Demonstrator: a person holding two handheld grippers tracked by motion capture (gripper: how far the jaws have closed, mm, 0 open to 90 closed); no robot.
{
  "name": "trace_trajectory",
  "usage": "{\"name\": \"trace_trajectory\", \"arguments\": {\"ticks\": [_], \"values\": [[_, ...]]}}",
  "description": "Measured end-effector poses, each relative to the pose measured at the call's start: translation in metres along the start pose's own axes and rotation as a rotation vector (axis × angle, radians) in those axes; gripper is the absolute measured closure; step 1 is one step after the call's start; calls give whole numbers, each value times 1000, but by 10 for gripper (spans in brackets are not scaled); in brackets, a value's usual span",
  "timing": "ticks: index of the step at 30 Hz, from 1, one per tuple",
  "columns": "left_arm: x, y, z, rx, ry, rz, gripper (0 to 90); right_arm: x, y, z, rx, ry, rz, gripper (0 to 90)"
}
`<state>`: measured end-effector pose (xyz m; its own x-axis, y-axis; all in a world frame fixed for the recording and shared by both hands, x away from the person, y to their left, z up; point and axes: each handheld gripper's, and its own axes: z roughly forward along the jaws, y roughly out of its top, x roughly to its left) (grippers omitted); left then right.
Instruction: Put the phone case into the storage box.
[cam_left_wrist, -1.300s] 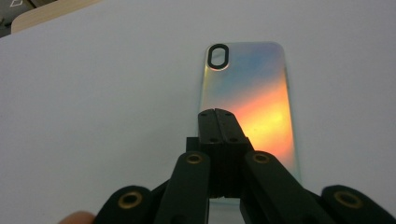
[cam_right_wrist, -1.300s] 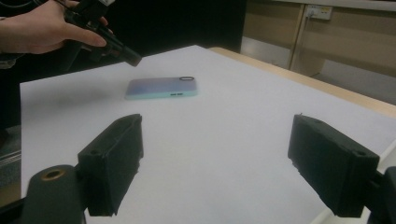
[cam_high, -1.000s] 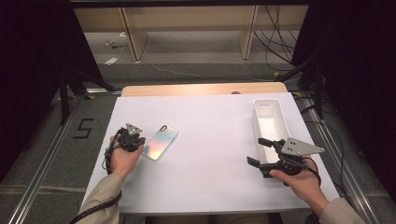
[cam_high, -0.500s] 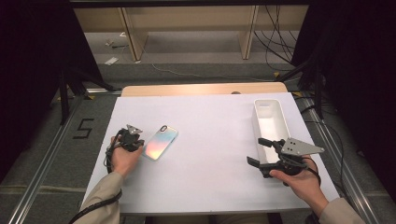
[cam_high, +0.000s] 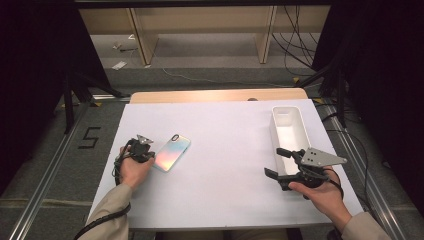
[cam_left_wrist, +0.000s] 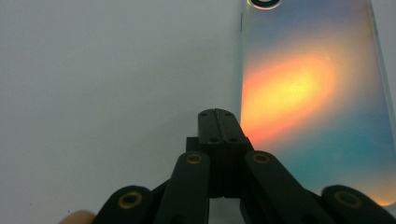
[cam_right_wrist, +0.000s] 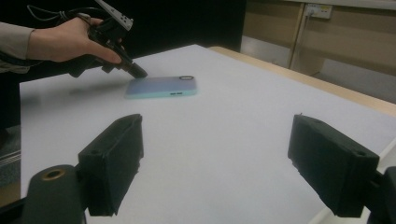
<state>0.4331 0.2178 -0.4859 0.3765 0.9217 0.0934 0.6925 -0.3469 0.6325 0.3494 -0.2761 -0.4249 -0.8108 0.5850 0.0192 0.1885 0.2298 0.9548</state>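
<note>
A phone (cam_high: 172, 152) with an iridescent back lies flat on the white table (cam_high: 225, 150), left of the middle. The left gripper (cam_high: 141, 150) sits just beside the phone's left long edge, its jaws pressed together with nothing between them. In the left gripper view the closed tips (cam_left_wrist: 215, 122) point down at the table right at that edge of the phone (cam_left_wrist: 313, 93), near the middle of its length; whether they touch the edge cannot be told. In the right gripper view the left gripper (cam_right_wrist: 133, 70) slants down from the person's hand to the phone's far long side (cam_right_wrist: 161, 87).

The phone's long axis runs diagonally in the high view, from lower left to upper right. Its camera end points toward the far right, away from the person; the other end lies nearest the left hand.

The right gripper (cam_high: 280, 165) is held well apart from the phone, at the near right, just beside the near end of a white bin (cam_high: 289, 131). Its jaws are spread and empty, facing left toward the phone.
</note>
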Motion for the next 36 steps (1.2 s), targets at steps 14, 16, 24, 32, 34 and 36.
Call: {"name": "trace_trajectory", "arguments": {"ticks": [14,16,24,32,34,36], "values": [[-5,0,-1,8,-9,33,900,0,0,0,1,1,0,190],[-5,1,-1,9,-11,34,900,0,0,0,1,1,0,190],[-10,1,-2,17,-20,48,900,0,0,0,-1,-1,-1,190],[-15,1,-4,22,-31,66,900,0,0,-1,0,-3,-1,190],[-15,1,-4,22,-33,65,900,0,0,-1,-2,-3,-2,190],[-14,1,-5,25,-36,63,888,0,0,-1,-2,-3,-3,190]]}}
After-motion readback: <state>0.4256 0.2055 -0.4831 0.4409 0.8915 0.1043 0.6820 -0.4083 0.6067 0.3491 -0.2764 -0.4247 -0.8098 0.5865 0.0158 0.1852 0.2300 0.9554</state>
